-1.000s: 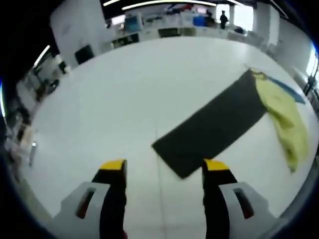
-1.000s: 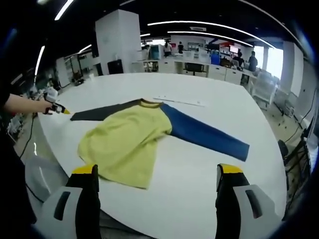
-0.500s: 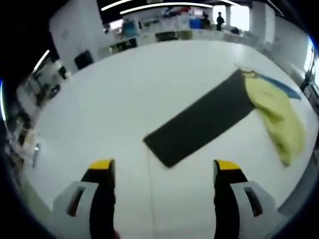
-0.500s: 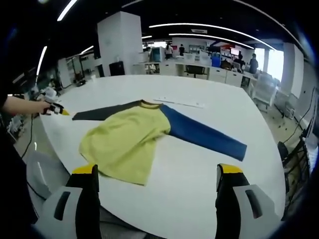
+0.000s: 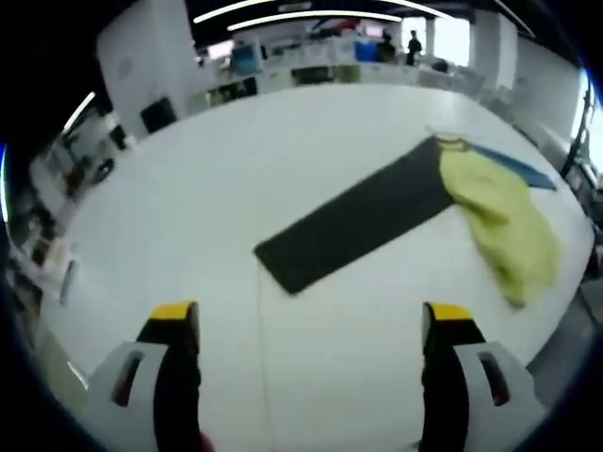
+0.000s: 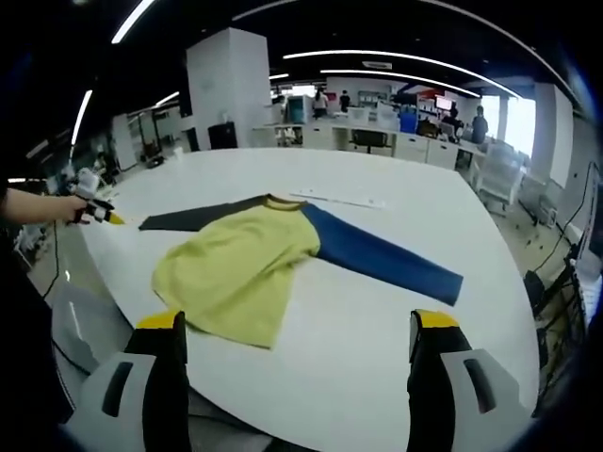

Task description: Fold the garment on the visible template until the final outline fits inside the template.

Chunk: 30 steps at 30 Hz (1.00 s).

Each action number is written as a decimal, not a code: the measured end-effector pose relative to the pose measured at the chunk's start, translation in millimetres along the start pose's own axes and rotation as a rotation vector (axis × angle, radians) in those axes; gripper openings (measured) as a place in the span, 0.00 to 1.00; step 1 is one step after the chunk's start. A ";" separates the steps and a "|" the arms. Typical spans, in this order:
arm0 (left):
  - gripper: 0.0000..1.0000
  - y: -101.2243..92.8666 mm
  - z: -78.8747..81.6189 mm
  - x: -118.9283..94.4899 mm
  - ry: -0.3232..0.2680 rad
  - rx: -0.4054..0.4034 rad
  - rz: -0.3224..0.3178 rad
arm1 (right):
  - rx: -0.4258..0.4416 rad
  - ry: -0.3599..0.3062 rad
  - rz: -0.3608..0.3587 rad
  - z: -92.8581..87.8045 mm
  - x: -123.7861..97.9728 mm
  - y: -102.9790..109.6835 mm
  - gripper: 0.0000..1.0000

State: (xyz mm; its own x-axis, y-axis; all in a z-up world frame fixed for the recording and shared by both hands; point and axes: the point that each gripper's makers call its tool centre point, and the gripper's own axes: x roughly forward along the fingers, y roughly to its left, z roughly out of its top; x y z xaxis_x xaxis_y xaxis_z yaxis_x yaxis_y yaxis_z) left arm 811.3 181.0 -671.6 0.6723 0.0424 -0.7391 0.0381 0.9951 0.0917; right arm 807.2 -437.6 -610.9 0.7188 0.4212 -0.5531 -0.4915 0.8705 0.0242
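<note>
Looking along the left tool (image 5: 307,325), we see its two yellow-tipped jaws set wide apart over bare white tabletop (image 5: 207,207), gripping nothing. Beyond them the garment (image 5: 490,212) lies flat: its dark grey sleeve (image 5: 358,226) reaches toward us, cuff end nearest, and the yellow body sits crumpled toward the right edge of the tabletop. A sliver of the blue sleeve (image 5: 518,168) shows past the yellow cloth.

In the right gripper view, the right tool (image 6: 297,330) also has its jaws well apart and empty, hovering near the tabletop's near rim. Just beyond, the yellow body (image 6: 236,268) lies with its hem toward us, partly bunched. The blue sleeve (image 6: 386,259) runs out to the right, the grey sleeve (image 6: 198,217) to the left. At the far left a hand (image 6: 80,205) holds the other tool near the grey cuff. A thin pale strip (image 6: 339,199) lies on the tabletop past the collar. Farther back we note a white pillar (image 6: 226,89), desks and standing people.
</note>
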 end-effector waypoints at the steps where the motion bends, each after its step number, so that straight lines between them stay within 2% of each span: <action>1: 0.98 -3.4 -0.2 -1.4 -0.003 -0.001 -0.007 | 0.001 -0.001 0.000 -0.7 -0.3 0.0 0.98; 9: 0.99 -43.6 -1.3 -15.5 -0.026 0.012 -0.103 | 0.012 -0.002 0.004 -6.3 -2.4 0.0 0.98; 17: 0.99 -84.1 10.7 -30.6 -0.080 0.050 -0.197 | 0.013 0.002 0.012 -9.8 -2.3 2.9 0.98; 30: 0.99 -150.4 21.0 -50.5 -0.123 0.127 -0.349 | 0.008 0.017 0.028 -16.8 -2.4 10.9 0.98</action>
State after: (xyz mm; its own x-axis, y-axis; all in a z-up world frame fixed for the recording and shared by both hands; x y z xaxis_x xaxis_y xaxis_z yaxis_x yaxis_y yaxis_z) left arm 787.2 27.3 -634.0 0.6859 -0.3154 -0.6558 0.3663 0.9283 -0.0633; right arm 791.8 -433.4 -623.3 0.6963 0.4413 -0.5660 -0.5075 0.8604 0.0465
